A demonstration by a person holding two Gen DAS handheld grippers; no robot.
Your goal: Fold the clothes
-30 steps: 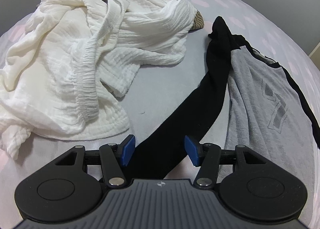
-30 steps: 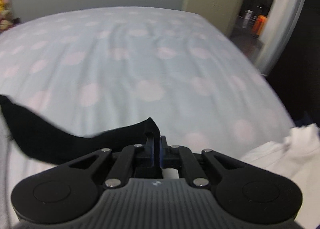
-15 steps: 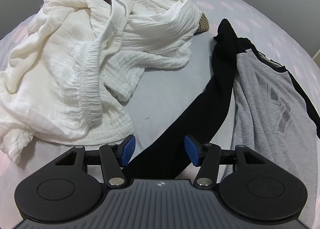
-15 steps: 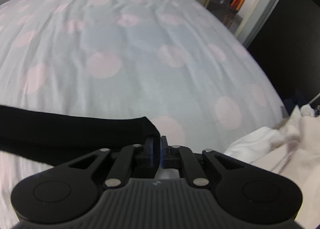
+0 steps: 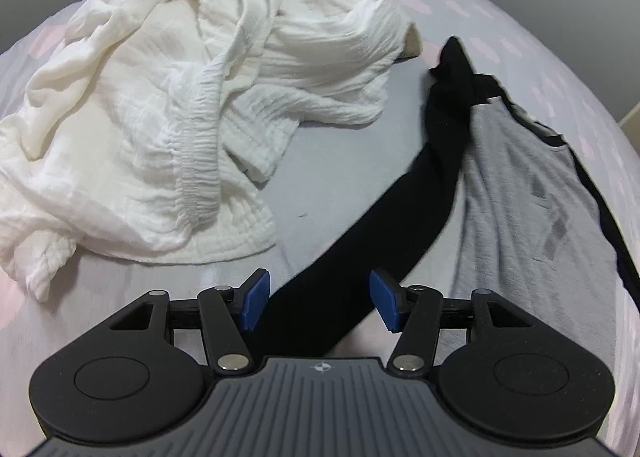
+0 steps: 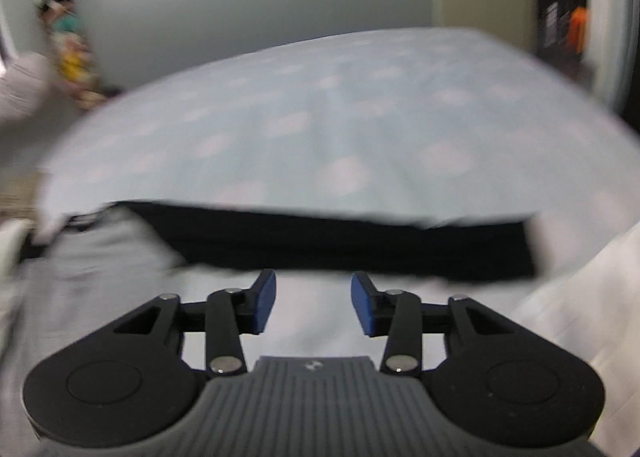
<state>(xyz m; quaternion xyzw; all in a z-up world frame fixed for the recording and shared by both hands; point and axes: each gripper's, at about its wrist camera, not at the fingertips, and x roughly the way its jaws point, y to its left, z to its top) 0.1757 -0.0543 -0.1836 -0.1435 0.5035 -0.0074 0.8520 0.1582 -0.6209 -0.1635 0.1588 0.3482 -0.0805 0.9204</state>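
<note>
On the spotted bedsheet we are seeing a grey shirt lying flat beside white clothes. Our left gripper is hanging spread, its pads seemingly clear of the black sleeve between them. Our right gripper is opening on nothing, the other sleeve lying just beyond.

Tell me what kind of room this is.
Most likely a bedroom at home: the clothes lie on a bed with a polka-dot sheet, a crumpled white garment and a grey-and-black shirt wait on it, and a doorway stands beyond.
</note>
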